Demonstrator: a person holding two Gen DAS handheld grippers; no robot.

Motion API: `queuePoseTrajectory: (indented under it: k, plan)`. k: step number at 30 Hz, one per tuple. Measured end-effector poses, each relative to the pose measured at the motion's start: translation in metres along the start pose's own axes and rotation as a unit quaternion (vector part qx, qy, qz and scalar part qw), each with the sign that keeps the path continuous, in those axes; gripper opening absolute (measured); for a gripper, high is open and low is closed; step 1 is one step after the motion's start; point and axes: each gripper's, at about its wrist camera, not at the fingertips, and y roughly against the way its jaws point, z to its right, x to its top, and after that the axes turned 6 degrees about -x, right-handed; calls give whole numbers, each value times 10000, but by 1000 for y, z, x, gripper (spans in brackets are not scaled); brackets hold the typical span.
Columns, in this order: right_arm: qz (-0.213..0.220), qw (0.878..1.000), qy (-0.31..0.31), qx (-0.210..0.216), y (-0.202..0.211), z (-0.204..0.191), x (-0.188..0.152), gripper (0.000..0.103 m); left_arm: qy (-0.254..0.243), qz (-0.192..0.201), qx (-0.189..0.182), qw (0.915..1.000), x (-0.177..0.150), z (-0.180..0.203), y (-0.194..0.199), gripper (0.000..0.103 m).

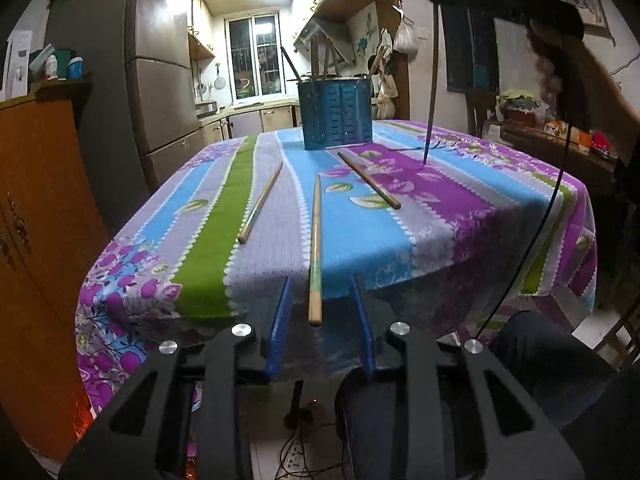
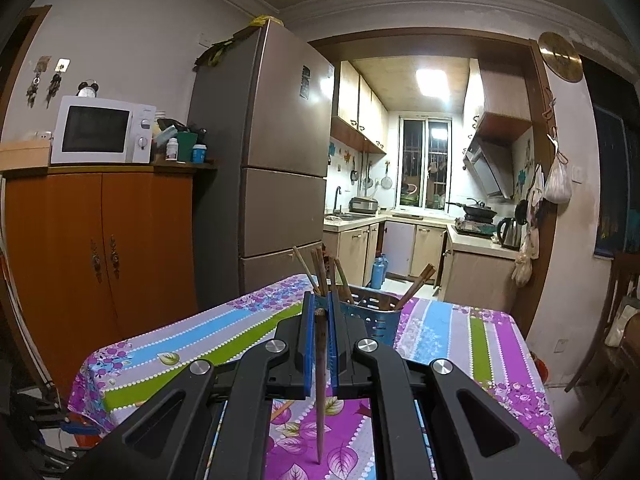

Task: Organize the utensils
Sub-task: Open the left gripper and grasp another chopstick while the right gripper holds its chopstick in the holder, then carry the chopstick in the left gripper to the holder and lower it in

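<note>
While the left tool [image 1: 322, 308] stands at the near edge of the counter [image 1: 460, 216] with its blue fingers [image 1: 280, 320] parted to a narrow gap, a wooden chopstick [image 1: 315, 256] lies lengthwise between them, its butt end overhanging the cloth edge; neither pad presses on it, so it is loose rather than gripped. Two more chopsticks lie on the striped floral cloth farther in: one [image 1: 261, 204] to the left, angled toward the holder, and one [image 1: 369, 179] to the right, slanting away from it. Beyond them the blue slotted utensil holder [image 1: 336, 114] stands upright near the far edge, with several sticks already standing in it. The right tool [image 2: 319, 312] is clamped on a dark chopstick [image 2: 320, 392], which it holds nearly upright with the tip down on the purple part of the cloth, in front of the holder [image 2: 380, 316]. From the left wrist view this same stick [image 1: 432, 92] appears as a thin, slightly bowed line to the right of the holder, well apart from the three lying flat.
</note>
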Motion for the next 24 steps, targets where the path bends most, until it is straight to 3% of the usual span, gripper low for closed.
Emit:
queuePoseTrajectory:
  k: [10,16,21,24]
  plan:
    - [-32,10000,2,35,-3,1,1,8,63,-54,-11,10000,-9,0,0,14]
    - [0,10000,34,37,-2,-2,1,8,92,-89,-16,9999,-10,-1,-3,14]
    - [41,10000,57,4,0,-3,1,8,64,-76,-40,9999,-8,0,-3,5]
    - [79,9999,69,-8,2,-3,0,8,11,-17,-28,10000,-4,1,1,5]
